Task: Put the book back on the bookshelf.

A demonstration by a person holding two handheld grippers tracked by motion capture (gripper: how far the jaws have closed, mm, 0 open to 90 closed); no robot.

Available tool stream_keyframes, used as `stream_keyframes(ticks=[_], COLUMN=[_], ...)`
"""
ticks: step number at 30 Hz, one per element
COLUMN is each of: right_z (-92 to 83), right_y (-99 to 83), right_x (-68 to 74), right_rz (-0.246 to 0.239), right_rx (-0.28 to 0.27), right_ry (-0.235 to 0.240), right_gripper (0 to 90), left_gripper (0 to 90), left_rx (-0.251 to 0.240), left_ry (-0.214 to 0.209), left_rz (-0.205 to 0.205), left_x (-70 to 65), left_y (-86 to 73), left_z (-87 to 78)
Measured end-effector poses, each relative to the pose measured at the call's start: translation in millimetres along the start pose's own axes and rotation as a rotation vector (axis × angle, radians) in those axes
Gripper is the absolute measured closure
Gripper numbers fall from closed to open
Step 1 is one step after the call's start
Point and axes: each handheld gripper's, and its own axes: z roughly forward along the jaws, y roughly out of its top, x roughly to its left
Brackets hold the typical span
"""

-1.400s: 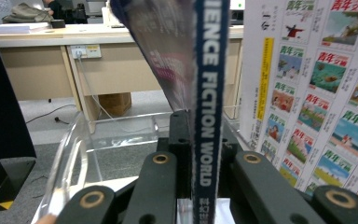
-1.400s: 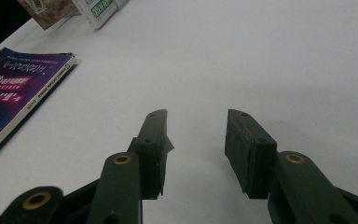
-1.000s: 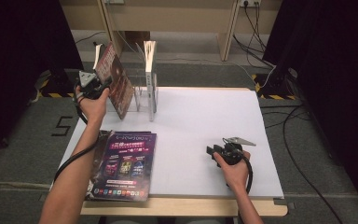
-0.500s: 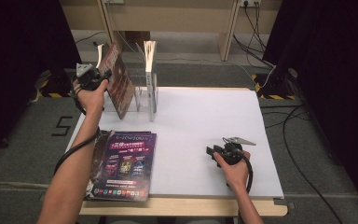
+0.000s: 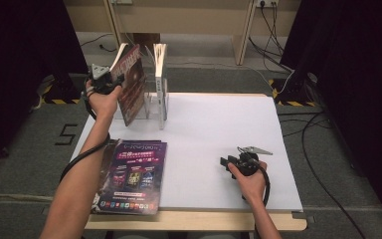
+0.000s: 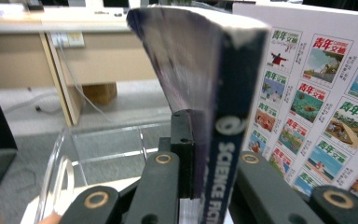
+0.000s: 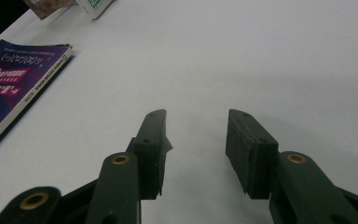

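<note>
Three magazines are in view, with one clear acrylic rack (image 5: 160,102) and two grippers. The first, a science fiction magazine (image 5: 132,84) with a dark reddish cover, is held by the left gripper (image 5: 110,81) at the rear left of the white tabletop (image 5: 219,134), standing upright and leaning a little, its lower edge at the rack's left side. In the left gripper view its dark spine (image 6: 228,140) runs straight up between the two black fingers (image 6: 161,186), which have just been closing and now clamp it from both sides, the pages fanning out blurred to the left of the spine. The second magazine (image 5: 159,62) stands upright in the rack, just right of the held one; in the left gripper view its back cover (image 6: 326,93), printed with rows of small pictures, rises close beside the spine. The third, a purple-covered magazine (image 5: 132,174), lies flat at the front left corner of the tabletop, well apart from the rack. The right gripper (image 5: 227,162) rests low on the tabletop at the front right, in the person's right hand (image 5: 251,177); its fingers (image 7: 151,140) stand apart with only bare white surface between them, gripping nothing, and the purple magazine's edge (image 7: 23,88) lies off to their left.
</note>
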Motion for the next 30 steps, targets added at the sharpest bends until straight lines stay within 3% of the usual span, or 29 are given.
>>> stream_keyframes(ticks=[4,9,10,17,30], right_z=[-0.2,-1.0,-1.0,-1.9,-2.3], right_y=[0.3,0.1,0.2,0.1,0.3], right_x=[-0.8,-1.2,-1.4,0.0,0.3], right_rz=[-0.003,0.001,0.002,0.005,0.002], right_rx=[-0.008,-0.007,-0.008,-0.007,-0.007], right_ry=[0.001,-0.002,-0.002,-0.001,0.001], right_gripper=[58.5,58.6,58.6,58.5,58.4], left_gripper=[83.8,83.7,83.6,81.5,63.8], left_rx=[-0.070,-0.077,-0.098,-0.090,-0.058], left_ry=[0.028,0.077,0.082,0.099,0.063], left_rz=[0.025,0.061,0.049,0.035,-0.050], left_x=[-3.9,-5.6,-4.9,-2.3,1.8], left_y=[-3.1,-15.1,-17.0,-16.9,-24.2], left_z=[-3.2,-3.8,-4.4,-6.4,-16.0])
